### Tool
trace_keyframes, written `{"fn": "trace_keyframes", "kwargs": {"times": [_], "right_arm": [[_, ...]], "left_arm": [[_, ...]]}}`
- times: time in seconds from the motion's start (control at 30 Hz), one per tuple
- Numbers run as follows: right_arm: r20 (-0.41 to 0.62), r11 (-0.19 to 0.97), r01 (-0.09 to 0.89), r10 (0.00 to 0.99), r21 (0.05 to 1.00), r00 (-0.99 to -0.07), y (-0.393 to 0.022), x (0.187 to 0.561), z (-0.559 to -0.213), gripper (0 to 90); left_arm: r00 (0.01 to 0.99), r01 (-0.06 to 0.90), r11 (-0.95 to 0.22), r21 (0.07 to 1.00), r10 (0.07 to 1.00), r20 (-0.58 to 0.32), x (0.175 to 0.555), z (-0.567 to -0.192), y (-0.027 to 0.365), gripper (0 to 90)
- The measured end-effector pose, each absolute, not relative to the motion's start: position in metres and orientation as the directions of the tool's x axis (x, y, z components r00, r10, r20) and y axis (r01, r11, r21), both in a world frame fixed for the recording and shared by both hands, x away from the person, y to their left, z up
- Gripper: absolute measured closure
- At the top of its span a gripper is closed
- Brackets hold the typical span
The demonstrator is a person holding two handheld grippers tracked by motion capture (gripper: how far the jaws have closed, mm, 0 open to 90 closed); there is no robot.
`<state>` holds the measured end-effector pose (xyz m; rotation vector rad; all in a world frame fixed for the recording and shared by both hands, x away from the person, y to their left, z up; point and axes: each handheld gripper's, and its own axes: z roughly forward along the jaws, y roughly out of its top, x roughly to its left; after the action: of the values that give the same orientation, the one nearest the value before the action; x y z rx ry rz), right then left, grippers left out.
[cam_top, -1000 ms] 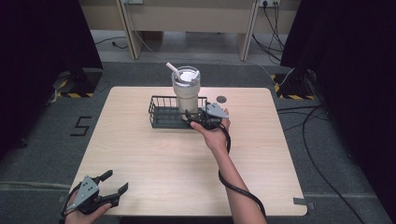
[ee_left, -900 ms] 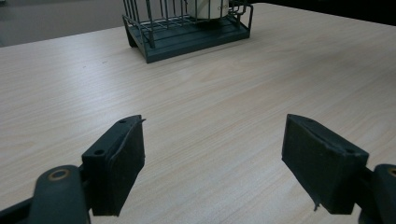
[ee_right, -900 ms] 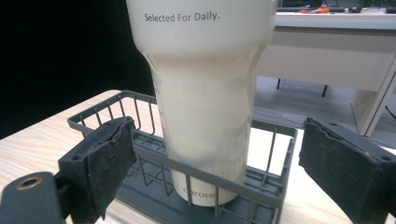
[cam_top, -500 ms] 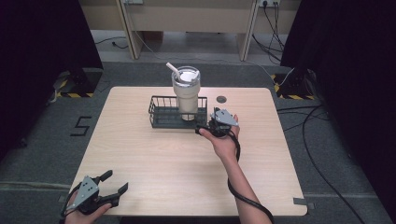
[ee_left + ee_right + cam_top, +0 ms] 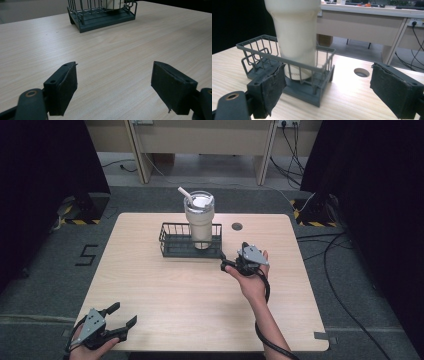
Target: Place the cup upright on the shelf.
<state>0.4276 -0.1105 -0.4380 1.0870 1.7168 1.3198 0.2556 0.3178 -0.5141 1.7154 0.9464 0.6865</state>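
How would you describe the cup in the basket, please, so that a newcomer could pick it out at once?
Start from the light wooden table and find the dark wire basket near its far edge. The cream tumbler stands upright in the basket's right end, rising well above the rim. It is the only tall pale thing there, with a lid and a straw leaning left.
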Motion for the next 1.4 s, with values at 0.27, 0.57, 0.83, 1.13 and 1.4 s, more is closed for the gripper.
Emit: {"fn": "trace_keyframes", "kwargs": {"times": [0.27, 0.57, 0.83, 1.13, 1.4], "right_arm": [[-0.035, 0.124, 0.214, 0.925, 0.969, -0.378, -0.129, 0.417, -0.443, 13.7], [-0.041, 0.13, 0.229, 0.932, 0.965, -0.359, -0.143, 0.407, -0.451, 14.1], [-0.045, 0.13, 0.232, 0.939, 0.964, -0.34, -0.16, 0.392, -0.456, 14.2], [-0.05, 0.129, 0.233, 0.947, 0.964, -0.319, -0.177, 0.378, -0.457, 14.2], [-0.06, 0.131, 0.241, 0.957, 0.962, -0.284, -0.198, 0.366, -0.46, 14.2]], "left_arm": [[0.526, 0.272, -0.173, 0.947, 0.85, 0.004, 0.256, -0.514, 0.318, 20.5], [0.525, 0.271, -0.173, 0.947, 0.851, 0.005, 0.255, -0.514, 0.318, 20.5], [0.525, 0.272, -0.174, 0.947, 0.851, 0.005, 0.256, -0.514, 0.318, 20.5], [0.522, 0.274, -0.171, 0.947, 0.853, 0.003, 0.256, -0.515, 0.318, 20.5], [0.521, 0.273, -0.171, 0.947, 0.853, 0.004, 0.256, -0.515, 0.318, 20.5]]}}
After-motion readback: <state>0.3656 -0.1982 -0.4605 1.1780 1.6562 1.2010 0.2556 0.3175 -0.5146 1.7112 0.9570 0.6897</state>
